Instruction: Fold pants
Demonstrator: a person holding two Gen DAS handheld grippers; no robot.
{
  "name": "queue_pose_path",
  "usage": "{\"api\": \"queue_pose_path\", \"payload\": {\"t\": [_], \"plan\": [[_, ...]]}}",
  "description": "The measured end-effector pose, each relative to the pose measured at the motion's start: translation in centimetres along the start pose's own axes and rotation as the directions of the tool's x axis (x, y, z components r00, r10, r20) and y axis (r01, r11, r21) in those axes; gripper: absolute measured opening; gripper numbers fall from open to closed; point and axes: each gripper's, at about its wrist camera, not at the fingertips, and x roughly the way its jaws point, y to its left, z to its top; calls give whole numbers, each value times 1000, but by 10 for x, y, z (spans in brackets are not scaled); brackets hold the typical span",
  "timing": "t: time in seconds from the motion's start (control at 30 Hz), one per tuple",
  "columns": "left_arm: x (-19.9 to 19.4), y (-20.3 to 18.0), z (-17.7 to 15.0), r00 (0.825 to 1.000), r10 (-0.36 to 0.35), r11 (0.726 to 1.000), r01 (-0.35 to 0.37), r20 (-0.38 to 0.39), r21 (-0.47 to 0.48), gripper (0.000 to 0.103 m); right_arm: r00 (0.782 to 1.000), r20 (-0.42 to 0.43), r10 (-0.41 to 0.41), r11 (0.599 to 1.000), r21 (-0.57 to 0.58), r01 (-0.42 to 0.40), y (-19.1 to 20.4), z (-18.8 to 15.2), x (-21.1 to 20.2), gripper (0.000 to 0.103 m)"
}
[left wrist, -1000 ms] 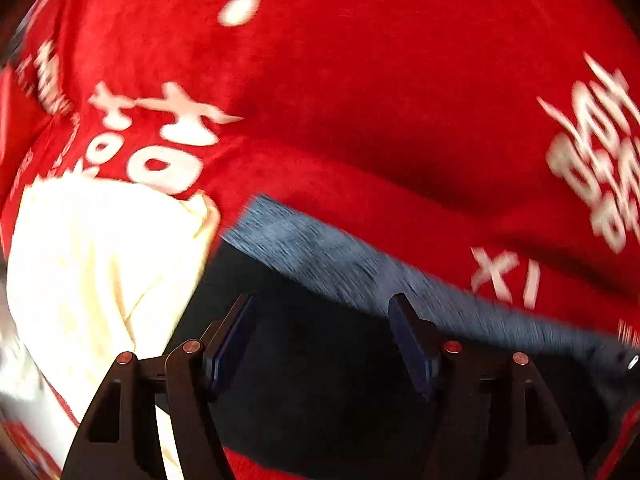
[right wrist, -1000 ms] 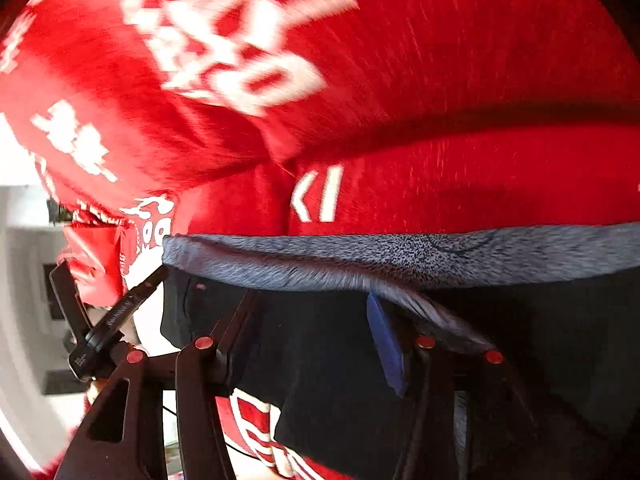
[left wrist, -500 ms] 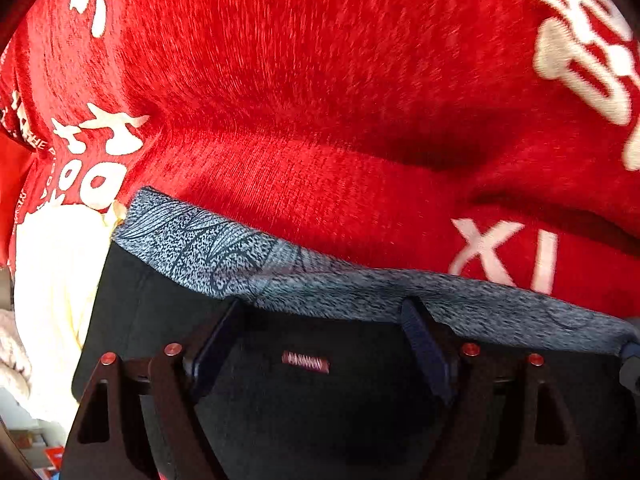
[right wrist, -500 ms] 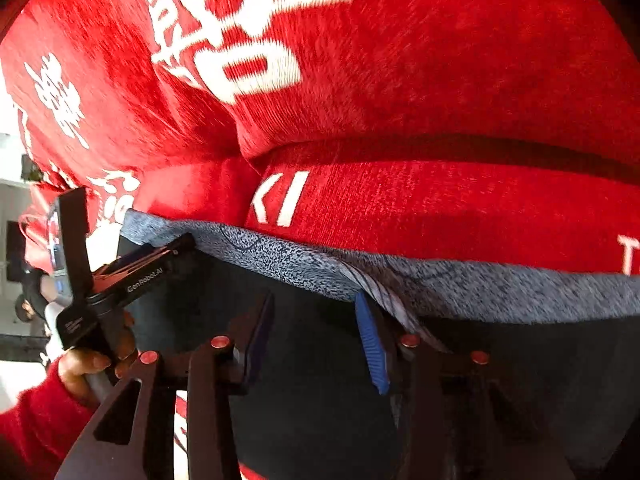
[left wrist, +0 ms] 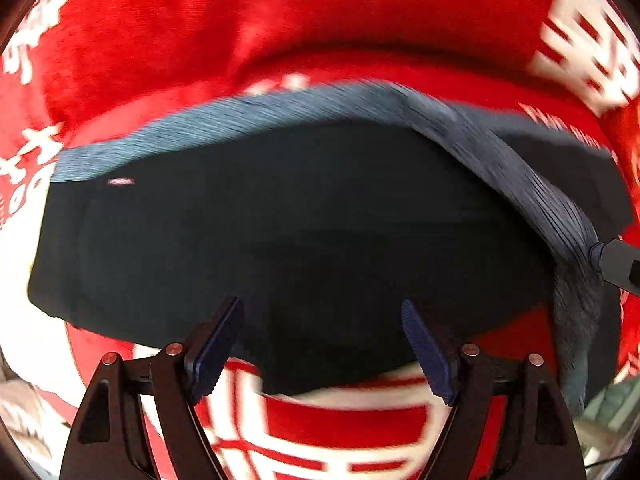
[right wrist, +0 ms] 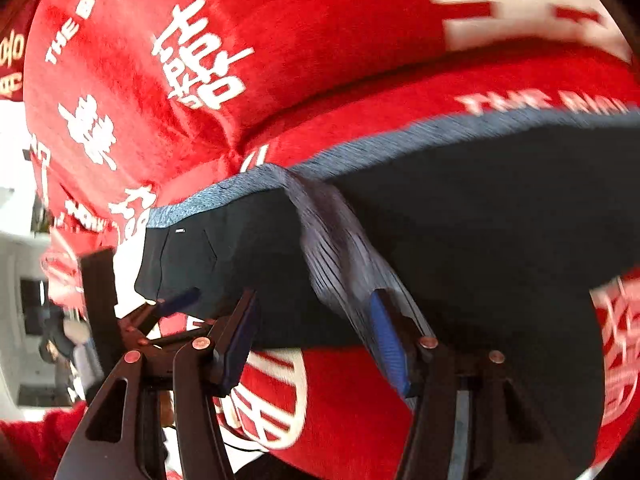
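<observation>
Dark, soft and limp, the pants (left wrist: 304, 220) lie folded on the red printed blanket (left wrist: 280, 40), best taken by their firmer grey waistband (right wrist: 332, 248), which the right claw (right wrist: 316, 340) seems to hook on one pad while the left claw (left wrist: 322, 344) hovers open, with bare blanket all round.

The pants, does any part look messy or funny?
Yes. The dark pants lie mostly flat on the red blanket, but their grey waistband is pulled away from the top edge into a slanting, bunched strip that drapes over a finger of the right gripper.
</observation>
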Motion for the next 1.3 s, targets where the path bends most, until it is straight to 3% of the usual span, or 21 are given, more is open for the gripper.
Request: {"api": "queue_pose_path", "payload": {"t": [0.17, 0.33, 0.4, 0.57, 0.7, 0.87, 0.97, 1.1, 1.17, 1.2, 1.23, 1.27, 1.3], "plan": [[2, -14, -12, 998, -56, 990, 54, 12, 133, 82, 995, 29, -95, 982, 169, 89, -42, -58, -28, 61], [-4, -15, -22, 993, -120, 970, 116, 7, 212, 82, 985, 36, -169, 930, 337, 148, -87, -134, -51, 61], [-8, -24, -26, 991, -133, 962, 131, -7, 238, 82, 981, 45, -188, 906, 394, 156, -103, -161, -57, 61], [-8, 2, -23, 983, -181, 947, 181, -25, 266, 82, 973, 95, -212, 838, 529, 130, -141, -217, -67, 61], [-6, 17, -12, 976, -214, 935, 216, -36, 281, 82, 976, 136, -173, 816, 574, 64, -162, -236, -65, 61], [10, 37, 18, 967, -241, 926, 255, -83, 279, 82, 983, 170, -74, 835, 549, -32, -175, -243, -58, 60], [19, 59, 35, 959, -262, 922, 281, -104, 267, 82, 979, 202, 10, 849, 515, -115, -170, -234, -51, 57], [27, 75, 54, 947, -289, 923, 315, -142, 222, 82, 977, 200, 76, 866, 473, -165, -174, -223, -49, 57], [26, 82, 60, 948, -286, 929, 310, -143, 201, 82, 975, 191, 113, 854, 483, -193, -181, -222, -48, 52], [22, 85, 64, 947, -290, 929, 313, -138, 198, 82, 975, 184, 121, 849, 491, -198, -184, -223, -48, 42], [23, 93, 69, 946, -293, 929, 316, -138, 195, 81, 976, 172, 135, 840, 503, -204, -187, -223, -48, 21], [23, 104, 76, 945, -294, 929, 317, -140, 190, 73, 976, 153, 153, 830, 516, -211, -191, -224, -47, 9], [23, 116, 82, 944, -300, 929, 322, -141, 184, 63, 971, 149, 185, 818, 525, -236, -192, -225, -46, 7]]}}
